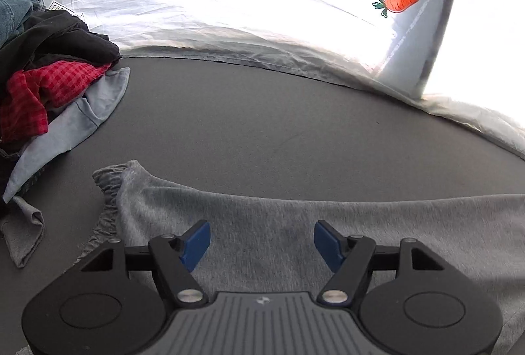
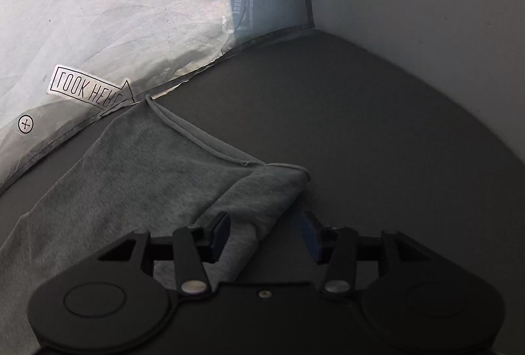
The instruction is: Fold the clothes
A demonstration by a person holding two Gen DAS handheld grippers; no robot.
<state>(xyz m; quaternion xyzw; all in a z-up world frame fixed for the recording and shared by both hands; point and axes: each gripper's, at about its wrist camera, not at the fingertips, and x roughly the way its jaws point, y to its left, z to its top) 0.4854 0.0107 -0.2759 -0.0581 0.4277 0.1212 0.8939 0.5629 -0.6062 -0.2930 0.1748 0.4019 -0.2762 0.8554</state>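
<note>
Both tongs spread, pinching nothing: left tongs over grey sweatpants lying flat on dark counter, right tongs astride a bunched hem. Risk: grabbing only top layer, fold skews; laundry pile close by, could snag.

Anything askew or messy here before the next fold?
Yes. The grey garment lies rumpled, its hemmed corner bunched and curled over on the dark surface by the open right gripper. Unfolded clothes sit heaped at the left.
</note>
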